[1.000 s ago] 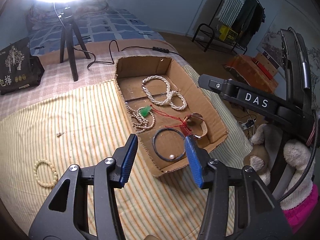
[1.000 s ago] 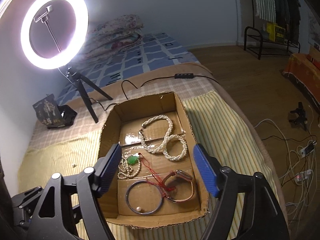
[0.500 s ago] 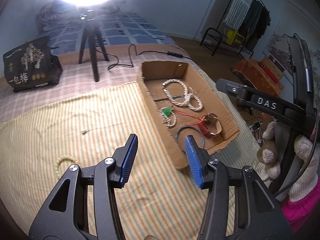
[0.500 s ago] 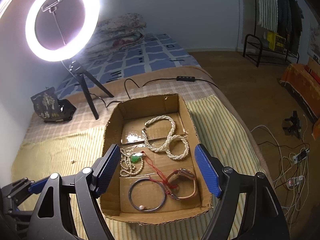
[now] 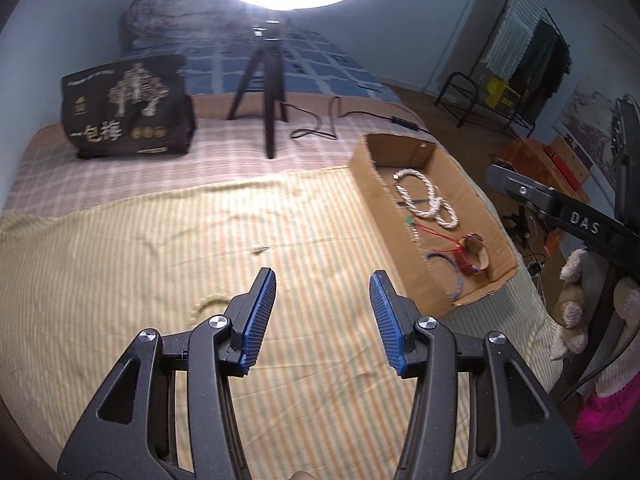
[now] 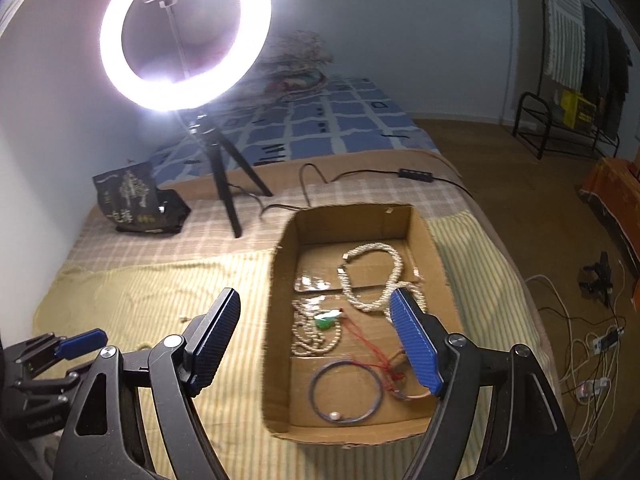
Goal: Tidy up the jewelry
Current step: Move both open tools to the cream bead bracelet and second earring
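Note:
A shallow cardboard box [image 5: 362, 184] [image 6: 278, 320] lies on the striped bed cover and holds a pearl necklace [image 6: 370, 276], a bead strand with a green pendant [image 6: 326, 320], a blue bangle [image 6: 346, 392], a red cord and a brown watch [image 5: 474, 250]. A pale bead bracelet [image 5: 210, 304] lies on the cover left of the box, partly behind my left finger. A tiny earring [image 5: 260, 249] lies further back. My left gripper [image 5: 322, 316] is open and empty above the cover. My right gripper [image 6: 316, 338] is open and empty above the box.
A ring light on a black tripod [image 5: 266, 96] [image 6: 218, 168] stands behind the box with its cable trailing right. A black printed bag [image 5: 126, 110] stands at the back left. The bed edge drops off right of the box; cables [image 6: 592, 364] lie on the floor.
My left gripper has swung left, away from the box, so the bead bracelet now sits near its left finger. My right gripper has shifted slightly left over the box.

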{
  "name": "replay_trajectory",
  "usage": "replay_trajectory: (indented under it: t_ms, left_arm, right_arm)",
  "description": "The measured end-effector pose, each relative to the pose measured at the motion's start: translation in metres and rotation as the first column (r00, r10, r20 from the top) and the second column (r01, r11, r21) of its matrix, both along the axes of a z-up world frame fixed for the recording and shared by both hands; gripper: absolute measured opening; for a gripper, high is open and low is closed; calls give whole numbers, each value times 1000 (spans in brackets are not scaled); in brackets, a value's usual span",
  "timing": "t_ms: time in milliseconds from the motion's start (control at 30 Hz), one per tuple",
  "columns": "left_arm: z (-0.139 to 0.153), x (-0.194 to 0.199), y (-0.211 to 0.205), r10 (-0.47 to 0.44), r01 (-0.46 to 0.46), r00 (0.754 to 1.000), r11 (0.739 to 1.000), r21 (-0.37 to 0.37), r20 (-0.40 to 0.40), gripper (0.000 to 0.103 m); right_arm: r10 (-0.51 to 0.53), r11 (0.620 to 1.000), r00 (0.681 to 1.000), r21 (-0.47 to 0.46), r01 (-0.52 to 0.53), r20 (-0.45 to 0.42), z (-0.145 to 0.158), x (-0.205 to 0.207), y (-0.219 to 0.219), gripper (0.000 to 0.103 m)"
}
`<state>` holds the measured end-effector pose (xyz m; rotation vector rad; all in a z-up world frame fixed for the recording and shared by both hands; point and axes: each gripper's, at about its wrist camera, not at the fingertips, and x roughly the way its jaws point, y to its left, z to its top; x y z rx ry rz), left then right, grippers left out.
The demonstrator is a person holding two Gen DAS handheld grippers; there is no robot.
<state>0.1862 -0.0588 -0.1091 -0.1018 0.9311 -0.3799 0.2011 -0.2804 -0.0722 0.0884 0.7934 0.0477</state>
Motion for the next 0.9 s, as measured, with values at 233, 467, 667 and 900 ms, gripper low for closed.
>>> replay_trajectory:
  t_ms: [233, 467, 667, 900]
  left_arm:
    - [-4, -2, 35, 60, -60, 998, 998, 5, -11, 50]
    - [-12, -2, 67, 116, -116, 993, 993, 1, -39, 50]
    - [-22, 0, 81, 141, -143, 987, 990, -12, -77, 50]
    - [-39, -1, 80, 117, -117, 986, 993, 4, -119, 50]
  right_arm:
    - [54, 998, 999, 32, -54, -4, 0, 3, 24, 77]
    - [108, 992, 994, 72, -107, -19, -4, 6, 41, 77]
    - [131, 986, 991, 106, -127, -28, -9, 9, 52, 77]
    - [184, 972, 982, 154, -177, -32, -15, 18, 77, 77]
